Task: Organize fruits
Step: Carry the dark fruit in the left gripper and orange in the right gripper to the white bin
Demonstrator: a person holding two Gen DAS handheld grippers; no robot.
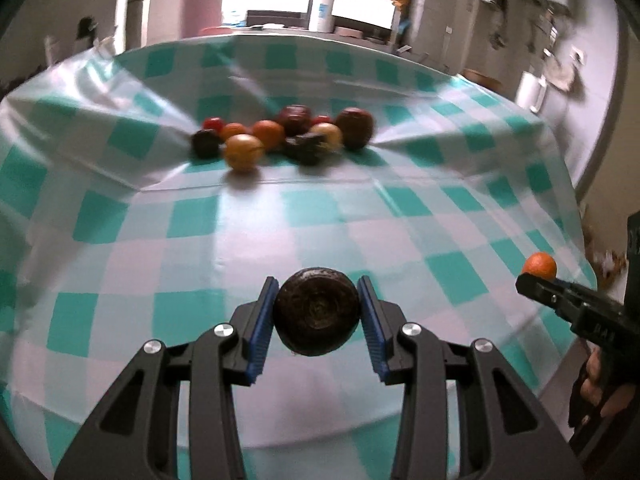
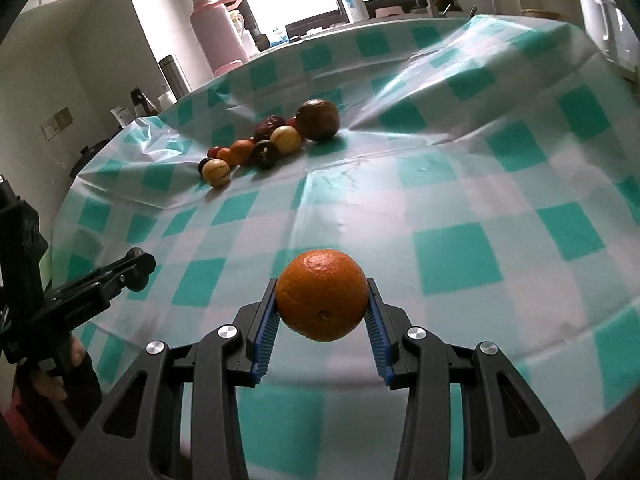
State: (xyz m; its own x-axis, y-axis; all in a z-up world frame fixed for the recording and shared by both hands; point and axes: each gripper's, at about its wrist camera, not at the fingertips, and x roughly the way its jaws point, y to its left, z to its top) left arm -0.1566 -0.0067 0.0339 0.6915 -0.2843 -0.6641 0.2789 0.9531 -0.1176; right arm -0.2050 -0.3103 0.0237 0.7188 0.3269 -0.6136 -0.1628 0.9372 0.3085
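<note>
**A:** Report the state of each gripper.

**B:** The left gripper [image 1: 318, 314] is clamped on a dark fruit [image 1: 317, 311]: round, blackish-brown, wrinkled, with a ringed pattern on the face turned toward the camera. Both blue pads [image 1: 258, 328] press its sides. The right gripper [image 2: 322, 308] is clamped on an orange [image 2: 322, 294]: bright, dimpled skin, small stem scar low on the front. Both held fruits hang above the checked tablecloth [image 2: 460, 208], on the near side of the fruit pile [image 2: 272, 142].

**A:** Describe the pile.

**B:** It lies on the cloth toward the far edge, well apart from both grippers. It contains a large brown round fruit [image 2: 318, 119] at its right end, two pale yellow fruits with brown streaks, small orange ones, small red ones and several dark, shrivelled ones. The pieces sit touching or just beside one another.

**A:** Position of the orange relative to the dark fruit?

**B:** To its right, apart.
</note>
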